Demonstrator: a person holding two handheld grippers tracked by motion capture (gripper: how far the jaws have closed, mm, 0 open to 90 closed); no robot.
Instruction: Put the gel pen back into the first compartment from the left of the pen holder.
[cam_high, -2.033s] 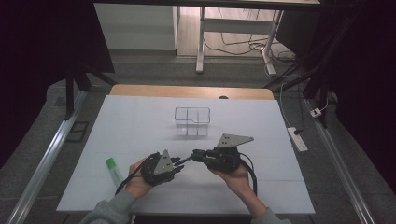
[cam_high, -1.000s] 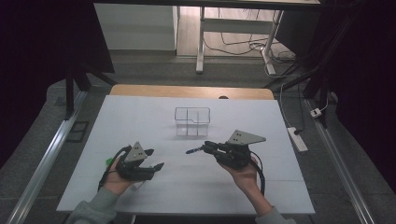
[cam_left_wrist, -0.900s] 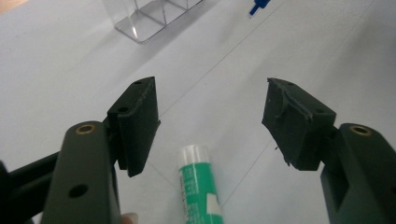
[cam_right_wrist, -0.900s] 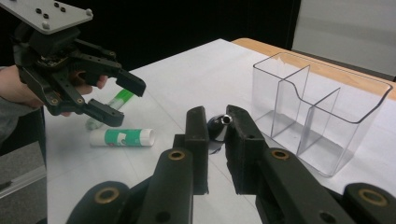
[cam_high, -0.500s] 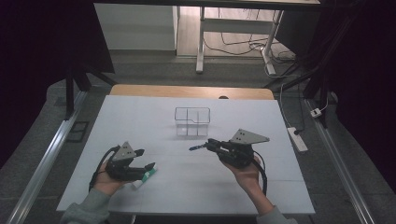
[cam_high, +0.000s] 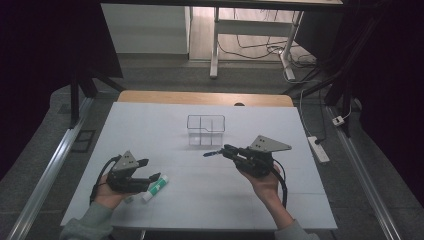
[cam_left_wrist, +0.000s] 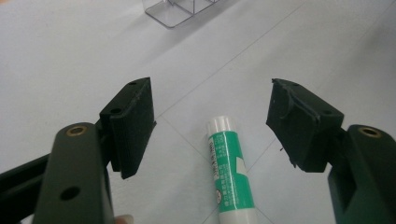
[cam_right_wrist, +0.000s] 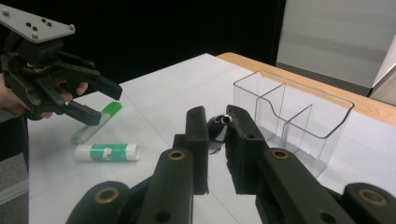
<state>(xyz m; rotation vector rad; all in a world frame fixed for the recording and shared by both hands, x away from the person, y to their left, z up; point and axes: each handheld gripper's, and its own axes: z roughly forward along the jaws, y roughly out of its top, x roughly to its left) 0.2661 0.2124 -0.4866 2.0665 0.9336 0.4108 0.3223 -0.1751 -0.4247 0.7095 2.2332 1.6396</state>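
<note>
High view: left gripper (cam_high: 152, 170) low over table (cam_high: 200, 210), near-left corner, jaws spread, have just been opening. Glue stick (cam_high: 155, 187) flat on table just beside its tips, not picked up. Right gripper (cam_high: 227, 149) clenched on dark pen (cam_high: 212, 153), pen level, tip aimed left, hovering just short of clear organizer (cam_high: 206, 131). Organizer upright mid-table, compartments look empty. Judging progress: early. Pen grasped but not yet dropped in; glue stick yet to be gripped and carried. Plenty of bare table betw. both hands and around organizer; left hand close to table's near and left edges, little room to pull back there.

Left gripper view: left gripper (cam_left_wrist: 212, 116) wide apart, pads clear of everything. Glue stick (cam_left_wrist: 229, 172), green label, white cap, lying betw. the jaws, nearer the right one, touching neither. Organizer (cam_left_wrist: 173, 11) well apart at top. Nothing in the way of closing.

Right gripper view: right gripper (cam_right_wrist: 217, 140) tight on pen (cam_right_wrist: 217, 125), butt end poking out betw. pads. Organizer (cam_right_wrist: 303, 107) just beside, to the right, rim open, dividers visible; free path up and over near wall. Left gripper (cam_right_wrist: 105, 106) farther off at left, over green marker (cam_right_wrist: 91, 128); glue stick (cam_right_wrist: 107, 152) next to it. Both left to stow, prob.
</note>
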